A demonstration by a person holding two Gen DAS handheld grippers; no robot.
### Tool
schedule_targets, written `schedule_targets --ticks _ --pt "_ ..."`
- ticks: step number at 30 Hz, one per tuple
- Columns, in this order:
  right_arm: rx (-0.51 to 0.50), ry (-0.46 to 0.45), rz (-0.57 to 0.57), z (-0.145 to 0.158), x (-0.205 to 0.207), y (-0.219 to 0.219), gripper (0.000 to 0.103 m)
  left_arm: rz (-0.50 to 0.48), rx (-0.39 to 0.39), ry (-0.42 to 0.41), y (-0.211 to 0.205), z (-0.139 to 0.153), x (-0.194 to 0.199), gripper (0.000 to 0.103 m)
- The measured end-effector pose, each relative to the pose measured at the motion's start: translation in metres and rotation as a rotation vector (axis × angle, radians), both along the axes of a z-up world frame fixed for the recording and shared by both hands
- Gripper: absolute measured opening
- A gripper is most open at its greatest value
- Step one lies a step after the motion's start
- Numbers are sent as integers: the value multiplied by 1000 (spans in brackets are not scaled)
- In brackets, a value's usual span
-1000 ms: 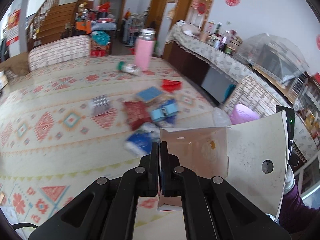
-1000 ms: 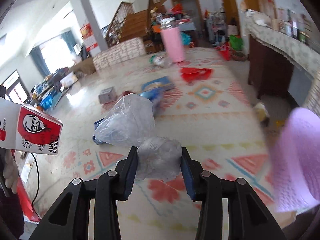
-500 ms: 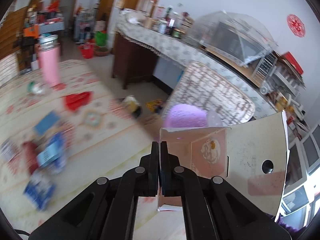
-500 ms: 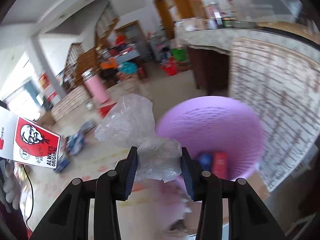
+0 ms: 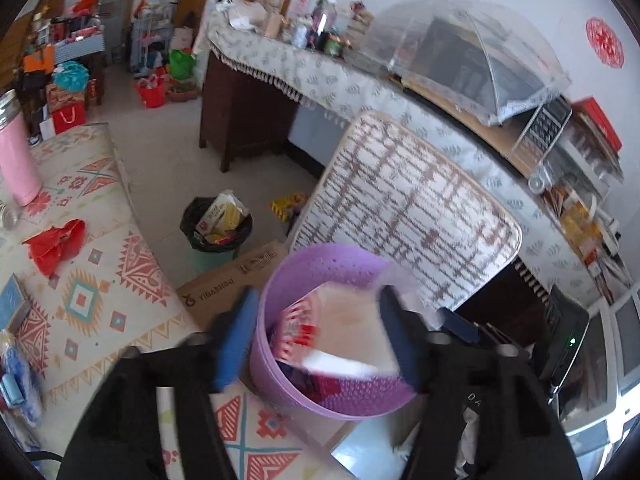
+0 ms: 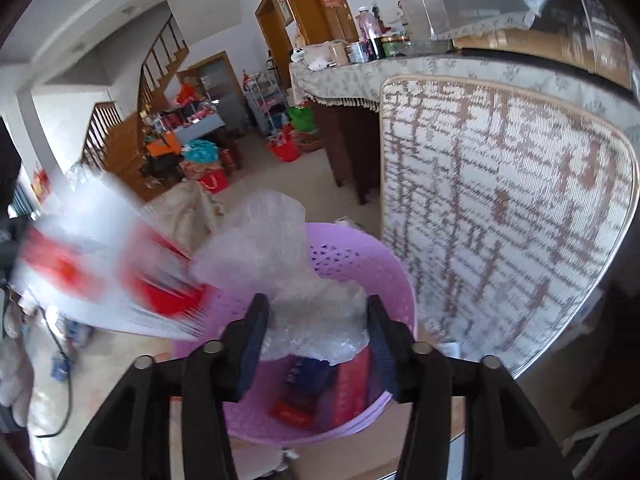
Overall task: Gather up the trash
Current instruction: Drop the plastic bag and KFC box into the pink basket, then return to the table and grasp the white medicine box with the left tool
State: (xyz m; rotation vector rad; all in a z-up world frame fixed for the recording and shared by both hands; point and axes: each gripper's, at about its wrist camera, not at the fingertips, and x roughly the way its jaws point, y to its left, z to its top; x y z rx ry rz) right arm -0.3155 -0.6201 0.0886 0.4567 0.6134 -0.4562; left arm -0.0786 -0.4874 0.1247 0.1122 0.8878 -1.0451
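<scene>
A purple plastic basket stands on the floor by the patterned mat, and shows in the right wrist view too. My left gripper is open above it; the red and white KFC carton is blurred, loose between the jaws over the basket. In the right wrist view the carton is a blur at the left. My right gripper is shut on a crumpled clear plastic bag above the basket rim. Red and blue packets lie in the basket.
A black-lined bin with boxes stands behind a cardboard box. A woven chair back rises right of the basket. On the mat lie a red wrapper, blue packets and a pink flask.
My left gripper has opened and let go of the KFC carton, which is dropping into the purple basket. Both grippers have swung from the mat to over the basket.
</scene>
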Motion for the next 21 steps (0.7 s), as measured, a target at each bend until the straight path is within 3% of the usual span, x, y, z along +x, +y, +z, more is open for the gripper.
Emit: schedule_targets --ticks 8,12,17,21 --pt "-8 -9 14 -7 1 7 64 73 -2 -95 63 2 -7 67" --pt "-10 -32 28 -5 2 16 69 157 -15 -185 115 6 -10 74" --pt "-14 -51 68 2 7 40 70 327 -7 -324 190 14 -2 92" --pt "-6 -59 104 7 15 63 70 487 36 -301 256 13 27 92"
